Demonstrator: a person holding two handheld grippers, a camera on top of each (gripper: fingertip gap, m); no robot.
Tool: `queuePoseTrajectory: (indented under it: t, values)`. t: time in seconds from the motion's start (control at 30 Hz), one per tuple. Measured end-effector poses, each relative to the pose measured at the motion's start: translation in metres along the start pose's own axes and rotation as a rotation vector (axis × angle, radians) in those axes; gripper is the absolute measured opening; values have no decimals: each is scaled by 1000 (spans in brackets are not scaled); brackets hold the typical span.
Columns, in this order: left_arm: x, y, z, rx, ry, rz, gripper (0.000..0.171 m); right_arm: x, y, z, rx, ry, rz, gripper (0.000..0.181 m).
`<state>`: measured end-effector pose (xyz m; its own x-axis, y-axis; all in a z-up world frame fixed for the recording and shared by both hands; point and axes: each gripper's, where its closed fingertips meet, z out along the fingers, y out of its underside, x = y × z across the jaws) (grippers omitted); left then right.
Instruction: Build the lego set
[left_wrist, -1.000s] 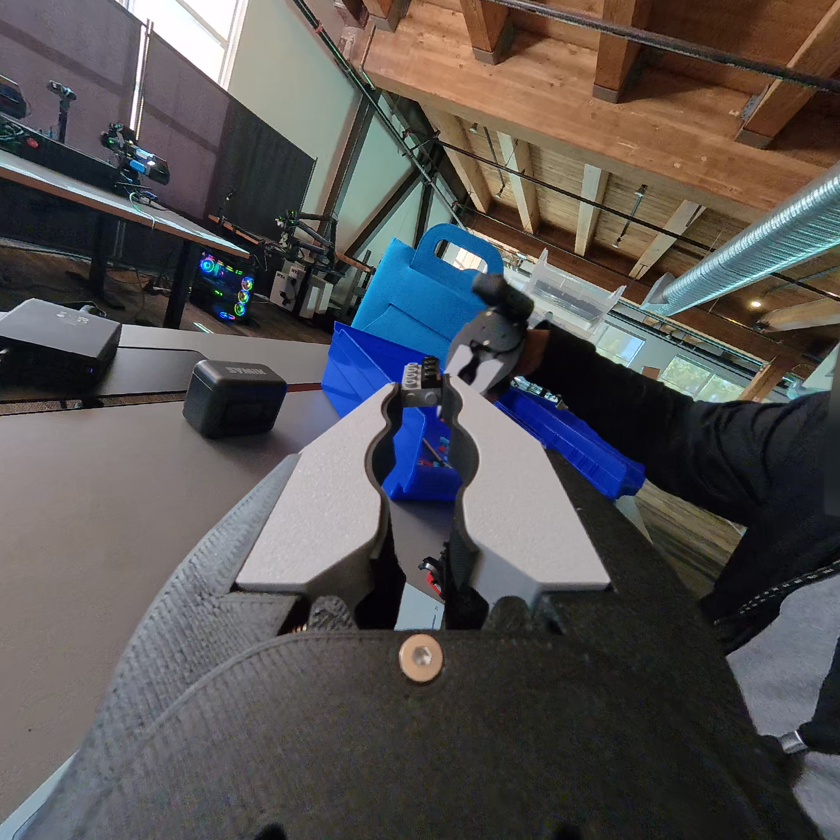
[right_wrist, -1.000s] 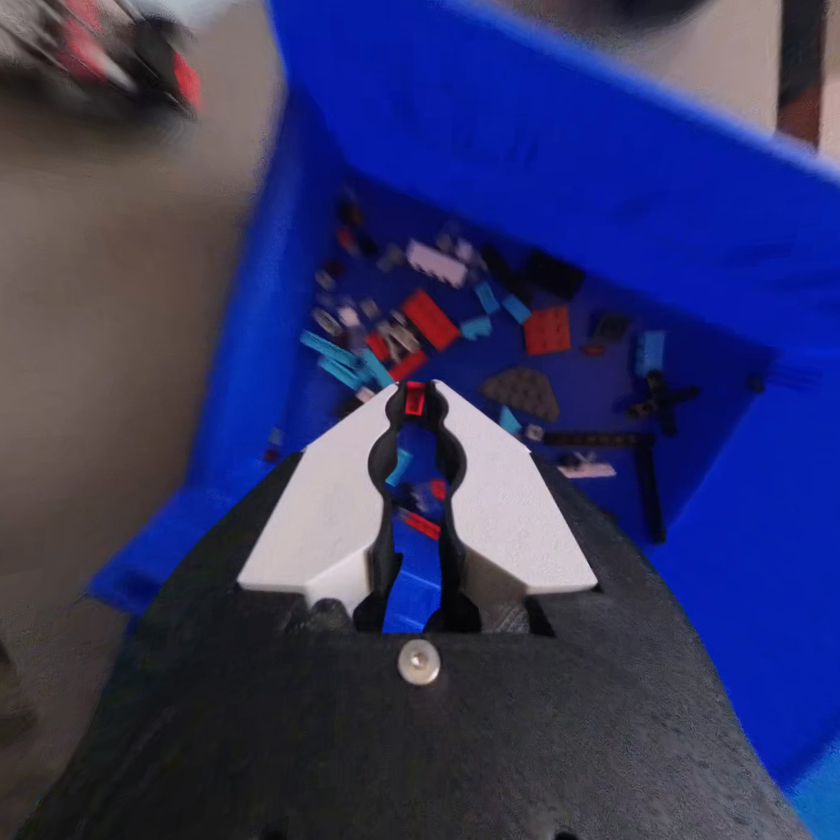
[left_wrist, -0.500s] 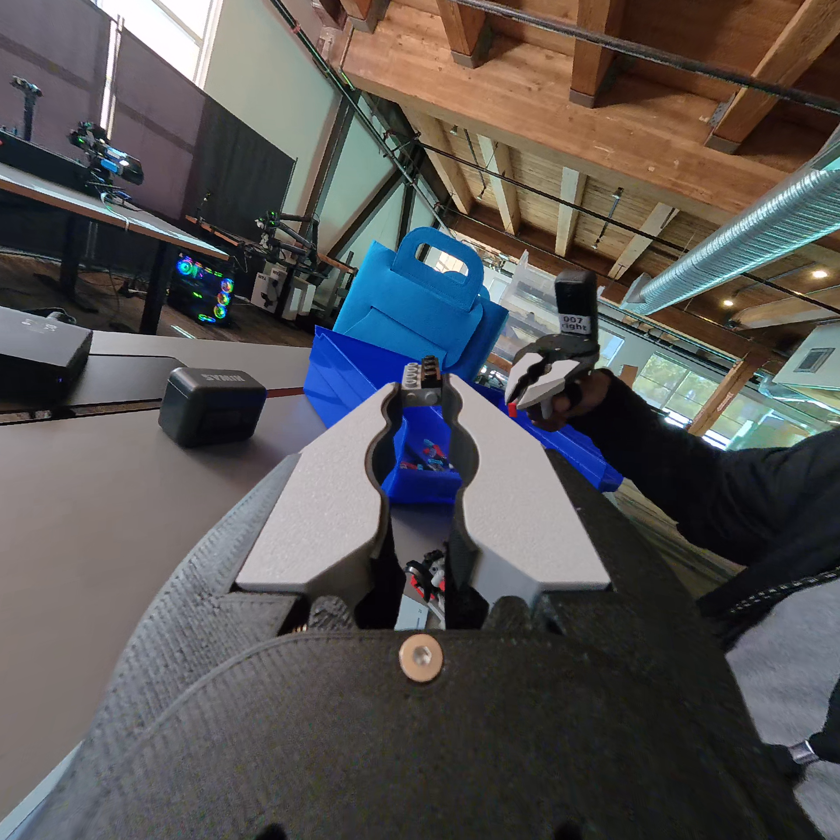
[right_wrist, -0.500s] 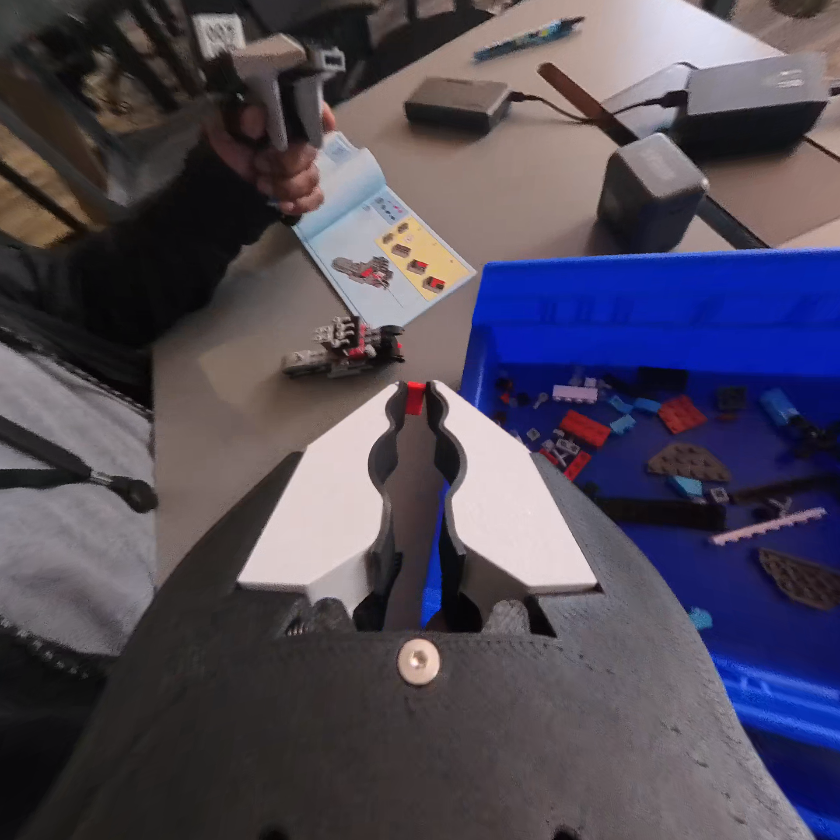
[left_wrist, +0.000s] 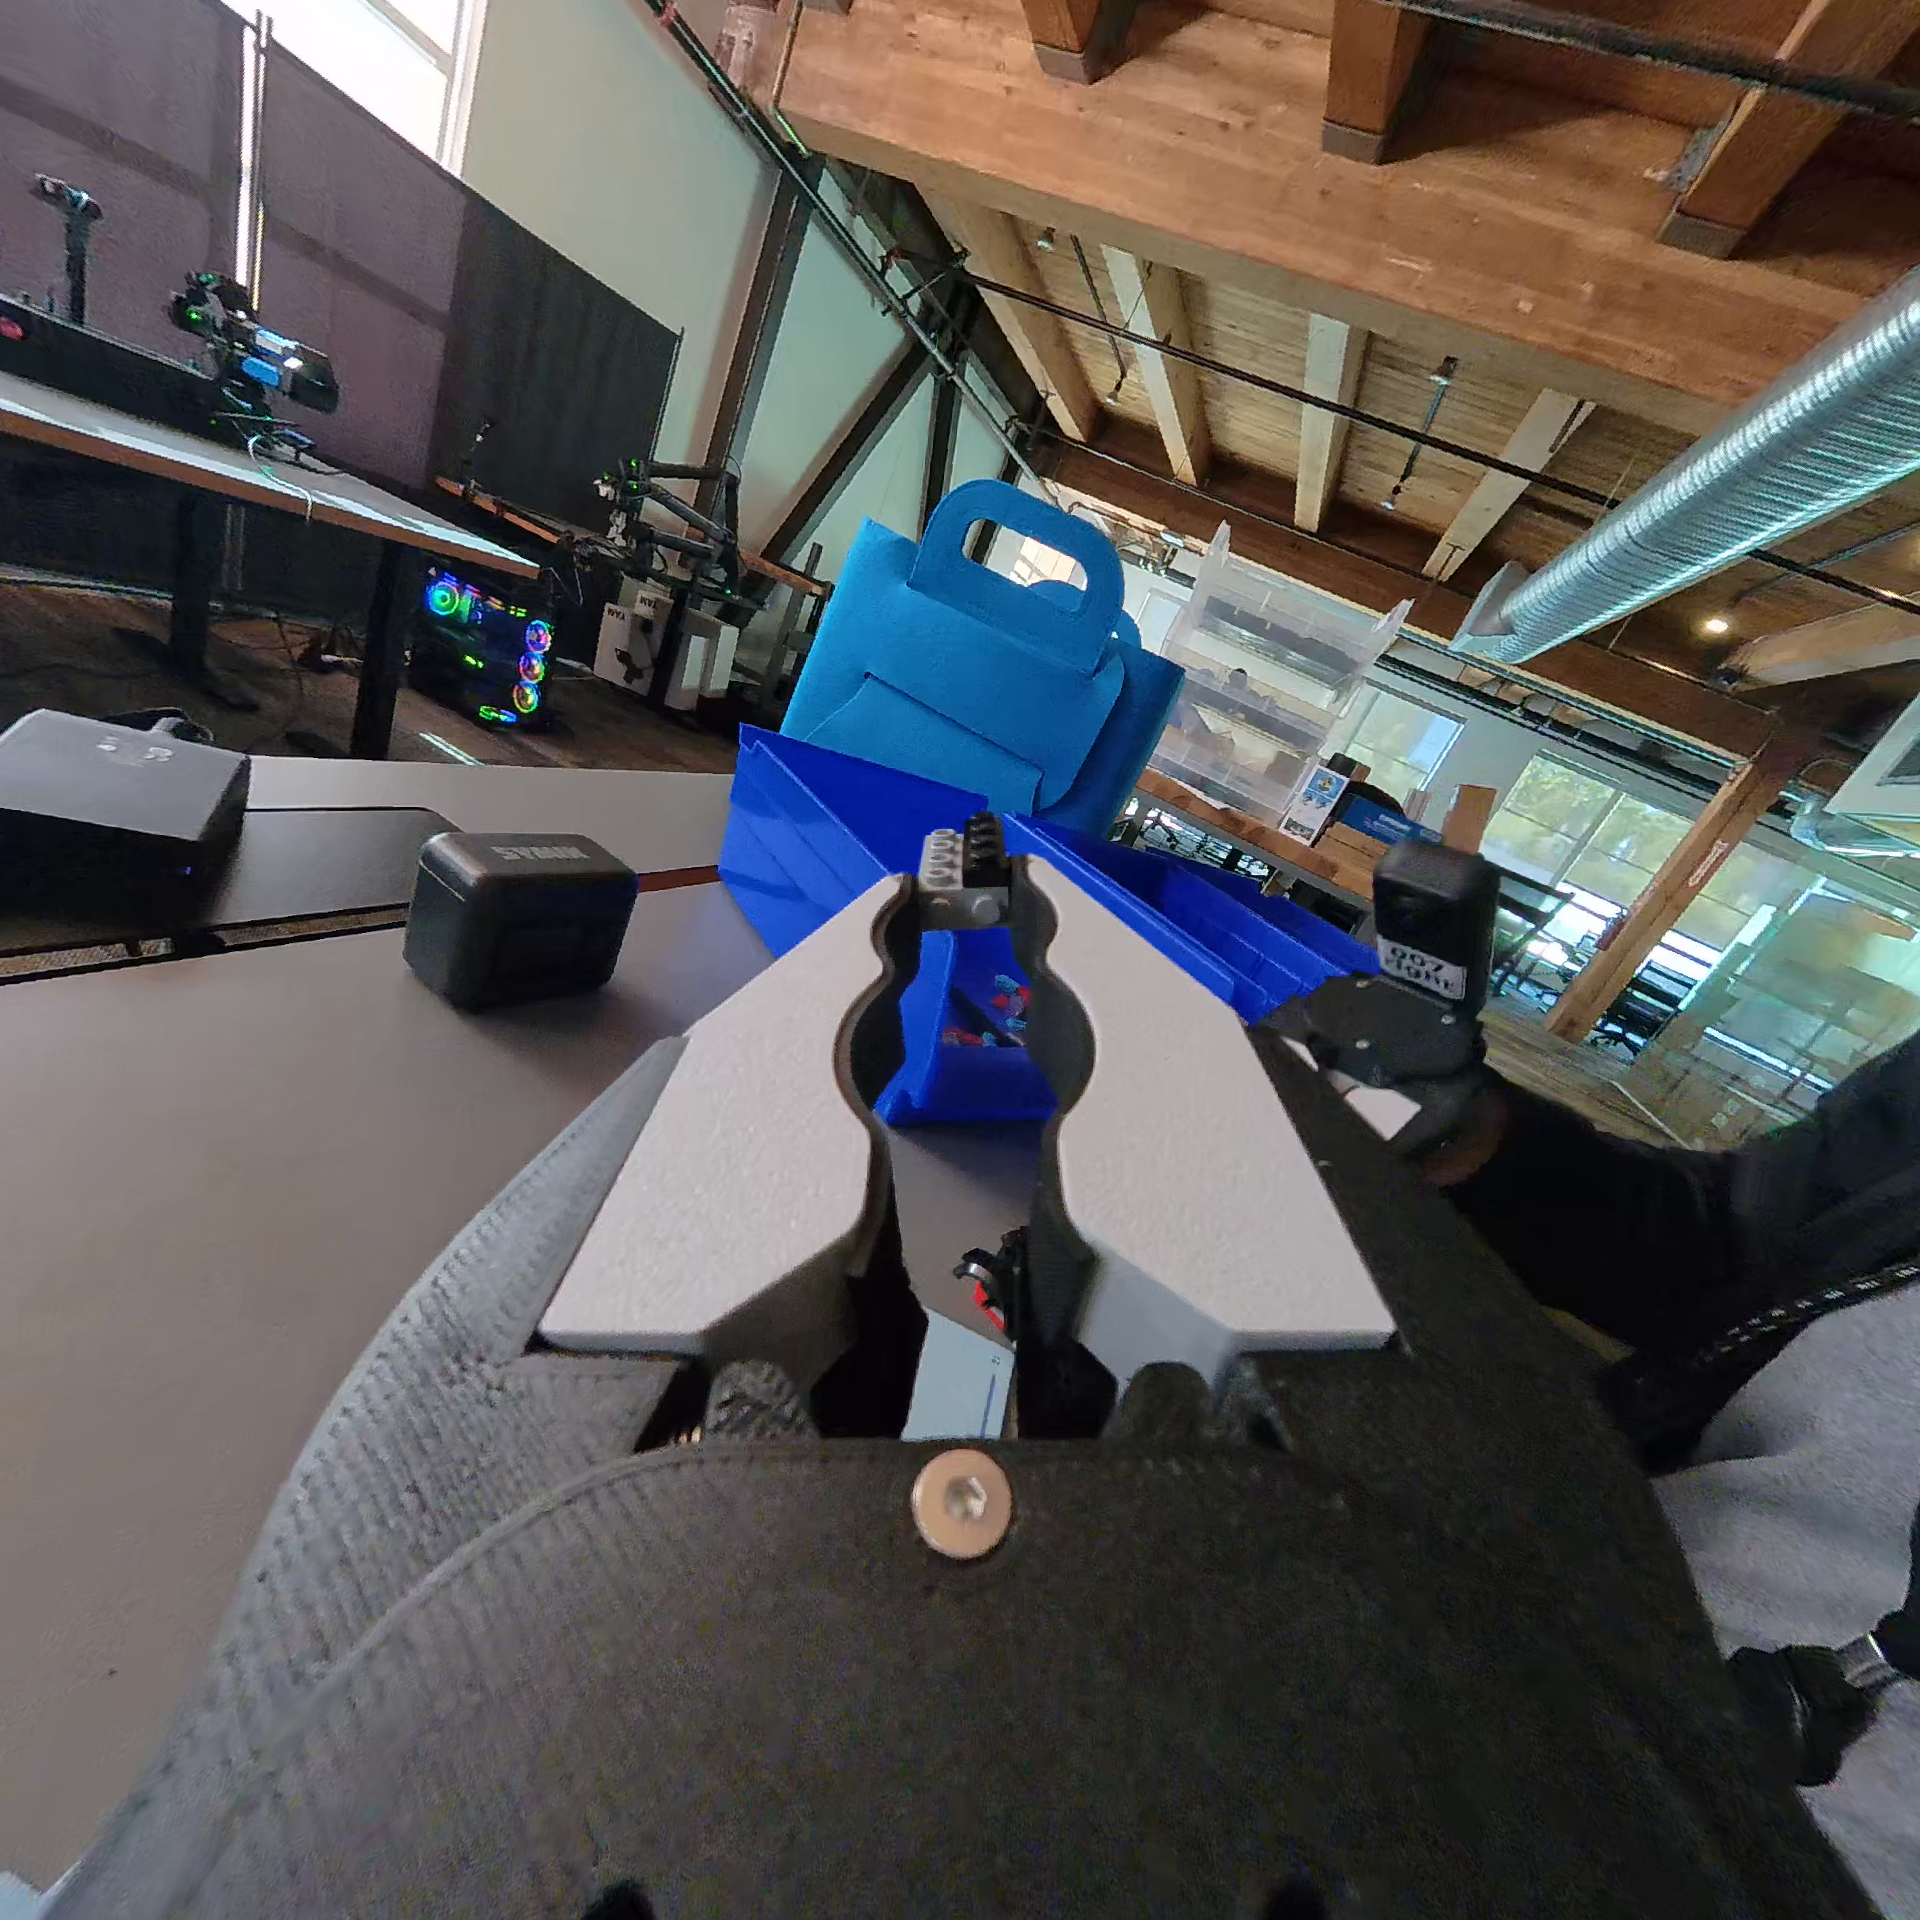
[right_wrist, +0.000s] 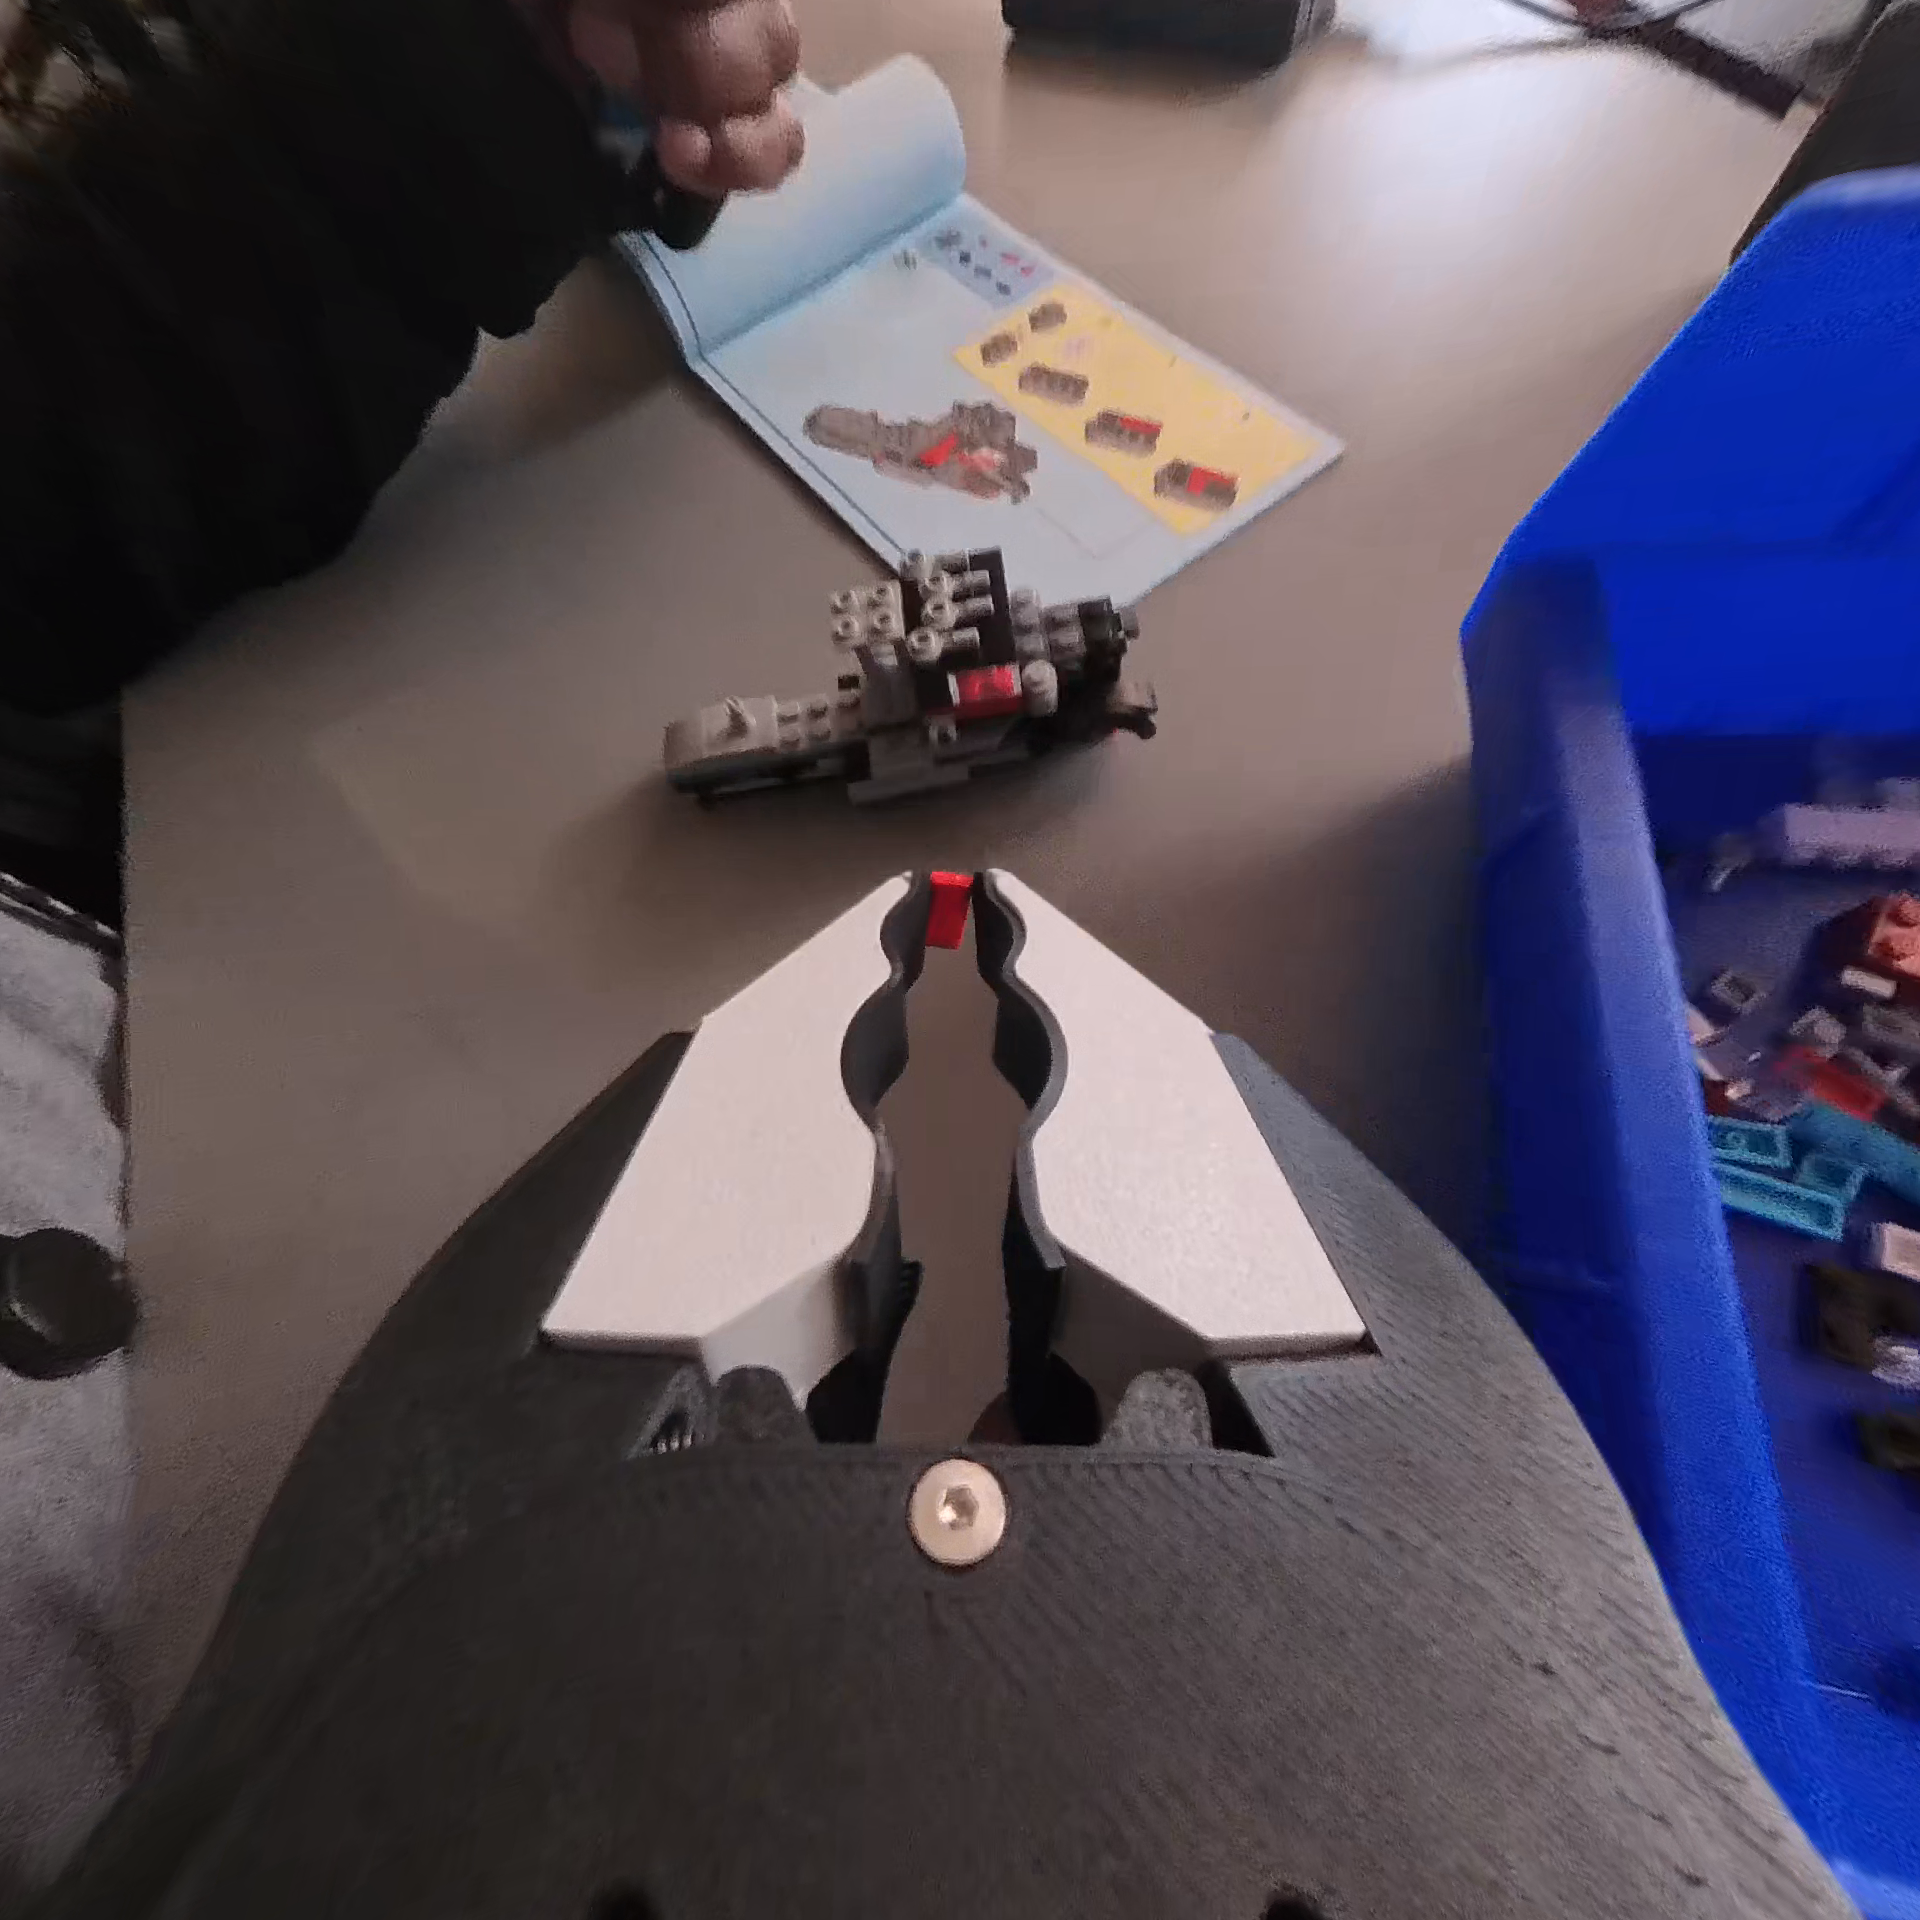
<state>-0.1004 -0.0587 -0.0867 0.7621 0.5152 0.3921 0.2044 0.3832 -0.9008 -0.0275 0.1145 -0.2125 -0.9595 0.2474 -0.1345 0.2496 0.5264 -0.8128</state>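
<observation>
Blue bin cropped; loose bricks blurred

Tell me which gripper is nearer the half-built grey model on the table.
Right. The right gripper, shut on a red piece, hovers just short of the model. The left gripper, holding a grey-and-black piece, is raised toward the blue bin.

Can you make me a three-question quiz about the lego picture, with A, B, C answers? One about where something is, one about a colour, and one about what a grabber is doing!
1. Where is the half-built model?
A. in the bin
B. on the table, beside the booklet
C. in a gripper

2. What colour is the bin?
A. blue
B. green
C. yellow

3. What is the right gripper doing?
A. hanging open
B. pinching a red piece
C. holding the booklet

Answers: 1 B, it sits on the table just below the booklet. 2 A, its wall is bright blue. 3 B, the red piece is squeezed at its tips.
</observation>
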Motion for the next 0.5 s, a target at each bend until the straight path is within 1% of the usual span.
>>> queuePoseTrajectory:
  t: [0.17,0.4,0.5]
  values:
    - [-1,2,1,-6,-1,-7,17,9,15,11,-47,31,-10,9]
    - [1,8,4,-23,21,-14,17,14,19,17,-42,9,20,9]
    - [7,18,8,-70,58,-11,17,14,16,15,-18,-6,36,9]
